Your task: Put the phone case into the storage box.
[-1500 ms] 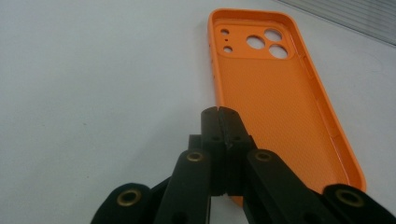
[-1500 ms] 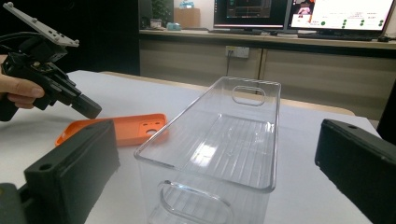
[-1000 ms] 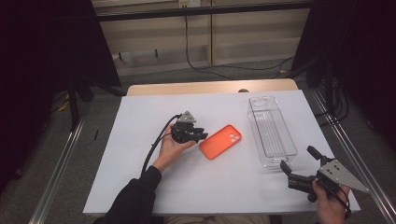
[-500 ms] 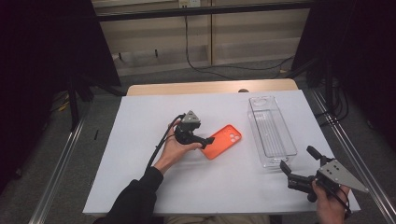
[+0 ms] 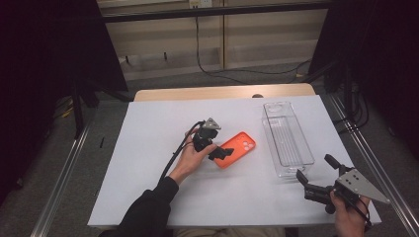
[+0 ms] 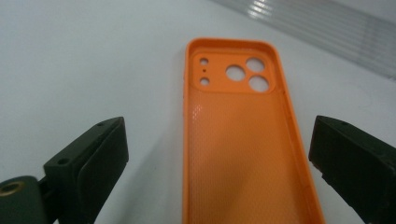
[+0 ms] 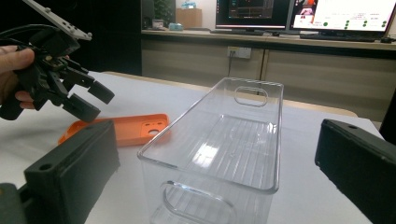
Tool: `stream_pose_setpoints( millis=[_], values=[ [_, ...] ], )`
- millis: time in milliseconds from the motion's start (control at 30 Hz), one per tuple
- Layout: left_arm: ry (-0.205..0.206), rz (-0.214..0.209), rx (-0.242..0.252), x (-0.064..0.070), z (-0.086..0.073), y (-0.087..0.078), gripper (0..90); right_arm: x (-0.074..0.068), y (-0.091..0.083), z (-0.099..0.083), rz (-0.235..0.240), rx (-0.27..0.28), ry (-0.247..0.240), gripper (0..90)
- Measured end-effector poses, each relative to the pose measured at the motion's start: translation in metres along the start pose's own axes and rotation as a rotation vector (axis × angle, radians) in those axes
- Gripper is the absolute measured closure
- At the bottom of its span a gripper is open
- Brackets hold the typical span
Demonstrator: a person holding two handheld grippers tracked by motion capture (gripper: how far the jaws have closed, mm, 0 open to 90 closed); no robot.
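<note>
An orange phone case (image 5: 236,148) lies inside up on the white table, camera holes toward the far end (image 6: 243,140) (image 7: 125,130). My left gripper (image 5: 223,152) (image 6: 224,186) is open, its jaws straddling the near end of the case just above it; it also appears at the left of the right gripper view (image 7: 86,100). A clear plastic bin (image 5: 286,138) (image 7: 219,149) stands empty to the right of the case. My right gripper (image 5: 314,170) (image 7: 215,186) is open near the table's front right, pointing at the bin's near end.
The white table (image 5: 148,148) has bare surface to the left and front. Metal rails (image 5: 64,173) run along both sides of the table. Cables (image 5: 207,59) lie on the floor beyond the far edge. Monitors (image 7: 299,14) stand on a counter in the background.
My left gripper has moved right and down toward the orange case, so its jaws now straddle the case's near end. The right gripper has stayed put.
</note>
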State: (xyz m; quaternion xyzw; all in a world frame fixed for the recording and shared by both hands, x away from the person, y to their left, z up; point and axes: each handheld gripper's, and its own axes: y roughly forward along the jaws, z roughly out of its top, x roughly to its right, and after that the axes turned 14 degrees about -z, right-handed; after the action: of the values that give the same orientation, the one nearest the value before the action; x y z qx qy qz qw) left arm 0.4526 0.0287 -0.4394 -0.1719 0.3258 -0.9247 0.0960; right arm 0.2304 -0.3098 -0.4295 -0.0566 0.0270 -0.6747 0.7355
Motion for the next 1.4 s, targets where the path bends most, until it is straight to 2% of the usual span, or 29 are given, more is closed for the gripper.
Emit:
stream_pose_setpoints(
  millis=[100, 233, 300, 467, 633, 700, 900, 1033, 1400],
  values=[
    [-0.016, -0.019, 0.0, 0.0, 0.003, 0.006, 6.0, 0.0, 0.0, 0.0, 0.001, 0.001, 0.0, 0.0],
    [-0.013, -0.059, 0.003, -0.003, 0.006, 0.013, 5.9, 0.0, 0.0, 0.0, 0.0, -0.002, 0.0, 0.0],
    [-0.033, -0.074, -0.009, -0.004, 0.007, 0.017, 5.9, 0.0, 0.0, 0.0, 0.0, -0.001, -0.001, 0.0],
    [-0.051, -0.096, -0.027, -0.006, 0.009, 0.026, 6.0, 0.0, 0.0, 0.0, 0.002, -0.002, 0.0, 0.0],
    [-0.05, -0.085, -0.062, -0.003, 0.011, 0.032, 6.0, 0.0, 0.0, 0.0, 0.002, -0.002, 0.0, 0.0],
    [-0.035, -0.067, -0.078, -0.002, 0.01, 0.035, 5.9, 0.0, 0.0, 0.0, 0.002, -0.001, 0.0, 0.0],
    [-0.037, -0.048, -0.097, 0.0, 0.012, 0.038, 4.7, 0.0, 0.0, 0.0, 0.002, -0.002, -0.001, 0.0],
    [-0.041, -0.053, -0.096, -0.001, 0.012, 0.038, 4.6, 0.0, 0.0, 0.0, 0.001, 0.001, 0.0, 0.0],
    [0.013, -0.015, -0.149, 0.006, 0.013, 0.044, 1.7, 0.0, 0.001, 0.0, 0.005, 0.001, -0.001, 0.0]
  ],
)
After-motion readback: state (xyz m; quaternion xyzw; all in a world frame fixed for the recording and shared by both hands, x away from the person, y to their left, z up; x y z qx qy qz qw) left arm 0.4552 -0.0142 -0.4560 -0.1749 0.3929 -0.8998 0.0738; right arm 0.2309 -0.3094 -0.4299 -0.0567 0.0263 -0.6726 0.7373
